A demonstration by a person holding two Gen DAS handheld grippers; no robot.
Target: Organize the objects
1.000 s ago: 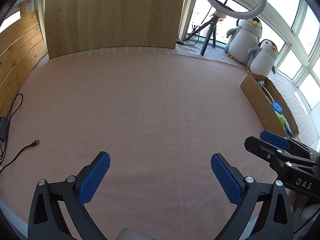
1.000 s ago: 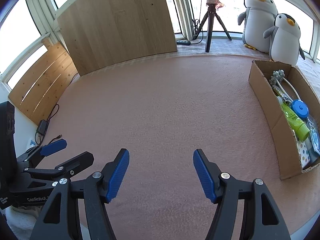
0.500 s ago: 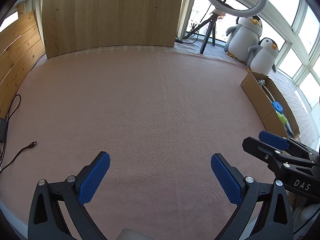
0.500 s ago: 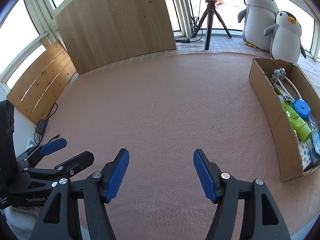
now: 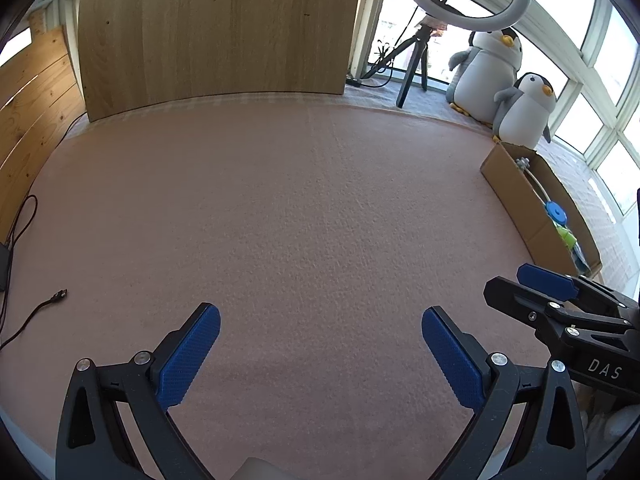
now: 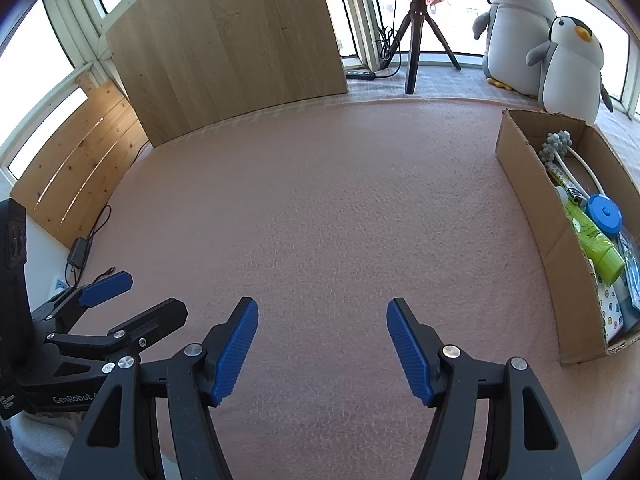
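Note:
A cardboard box lies on the pink carpet at the right. It holds a green tube, a blue round lid, a grey brush with a white handle and other small items. The same box shows at the right in the left wrist view. My left gripper is open over bare carpet, nothing between its fingers. My right gripper is also open and empty, well short of the box. Each gripper appears at the edge of the other's view.
A wooden panel leans at the back, wooden slats at the left. A ring light tripod and two plush penguins stand by the windows. A cable with a plug lies on the carpet at the left.
Both views have tilted up and back slightly, so the box and penguins sit lower in frame. Both grippers stay open and empty.

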